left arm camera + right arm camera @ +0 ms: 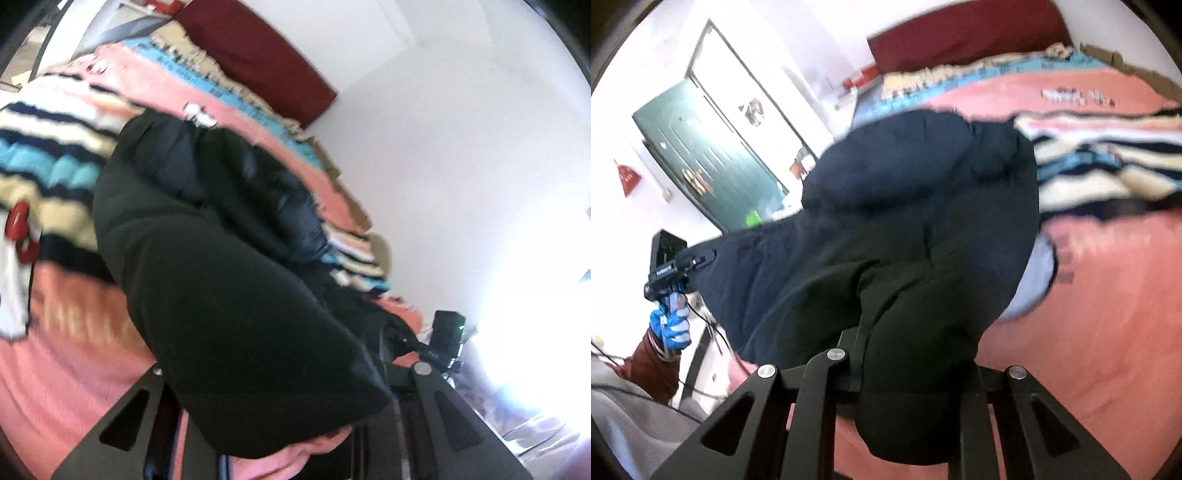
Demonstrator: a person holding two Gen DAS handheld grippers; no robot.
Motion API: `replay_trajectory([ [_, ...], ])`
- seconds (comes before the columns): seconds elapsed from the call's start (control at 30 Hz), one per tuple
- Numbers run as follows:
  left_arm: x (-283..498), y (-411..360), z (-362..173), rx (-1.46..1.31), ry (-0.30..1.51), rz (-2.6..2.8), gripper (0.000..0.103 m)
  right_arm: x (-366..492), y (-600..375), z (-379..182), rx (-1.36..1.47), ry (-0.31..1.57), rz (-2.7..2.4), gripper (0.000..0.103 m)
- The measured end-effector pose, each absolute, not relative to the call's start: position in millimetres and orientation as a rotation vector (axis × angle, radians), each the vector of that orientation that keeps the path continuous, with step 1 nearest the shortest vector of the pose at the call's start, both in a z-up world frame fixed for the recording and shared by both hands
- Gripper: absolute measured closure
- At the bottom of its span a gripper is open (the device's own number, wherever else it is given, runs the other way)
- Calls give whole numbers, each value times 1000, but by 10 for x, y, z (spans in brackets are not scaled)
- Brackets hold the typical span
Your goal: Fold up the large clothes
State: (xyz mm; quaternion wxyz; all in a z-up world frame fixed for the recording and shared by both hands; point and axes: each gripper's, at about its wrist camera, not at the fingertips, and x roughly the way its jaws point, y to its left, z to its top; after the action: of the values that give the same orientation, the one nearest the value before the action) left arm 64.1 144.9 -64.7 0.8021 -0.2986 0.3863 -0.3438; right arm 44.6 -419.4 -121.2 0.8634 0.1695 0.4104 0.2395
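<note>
A large dark navy padded jacket [221, 280] hangs lifted over a bed with a pink striped blanket [66, 354]. My left gripper [288, 402] is shut on one edge of the jacket, and the cloth drapes over and hides its fingertips. My right gripper [905, 384] is shut on another edge of the jacket [905, 221], its tips also buried in the fabric. The left gripper body [670, 262], held by a blue-gloved hand, shows at the left of the right wrist view. The right gripper body [445, 339] shows at the lower right of the left wrist view.
A dark red headboard [258, 51] stands against a white wall [461, 147]. A green door [701, 155] is at the left beyond the bed. The blanket [1108, 295] has striped, bunched folds [1108, 162] near the jacket. Bright glare [535, 350] fills the right side.
</note>
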Motion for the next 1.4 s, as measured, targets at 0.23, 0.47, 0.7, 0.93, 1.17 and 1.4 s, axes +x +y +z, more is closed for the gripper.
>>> replay_trajectory([
  [0.23, 1151, 1594, -286, -751, 747, -781, 82, 876, -4543, -775, 542, 693, 493, 86],
  [0.47, 1947, 1532, 53, -749, 733, -723, 81, 1638, -4583, -364, 552, 639, 430, 85],
  [0.7, 2932, 1400, 32, -700, 796, -584, 79, 2536, -4476, -330, 567, 673, 272, 84],
  [0.93, 3983, 1091, -586, -647, 928, -457, 78, 3631, -4295, -809, 520, 813, 115, 84],
  [1.17, 4560, 1017, -1393, -681, 1023, -409, 77, 4215, -4114, -1348, 459, 918, 76, 85],
  [1.4, 4662, 1059, -1487, -735, 1015, -434, 75, 4373, -4056, -1440, 428, 913, 65, 82],
])
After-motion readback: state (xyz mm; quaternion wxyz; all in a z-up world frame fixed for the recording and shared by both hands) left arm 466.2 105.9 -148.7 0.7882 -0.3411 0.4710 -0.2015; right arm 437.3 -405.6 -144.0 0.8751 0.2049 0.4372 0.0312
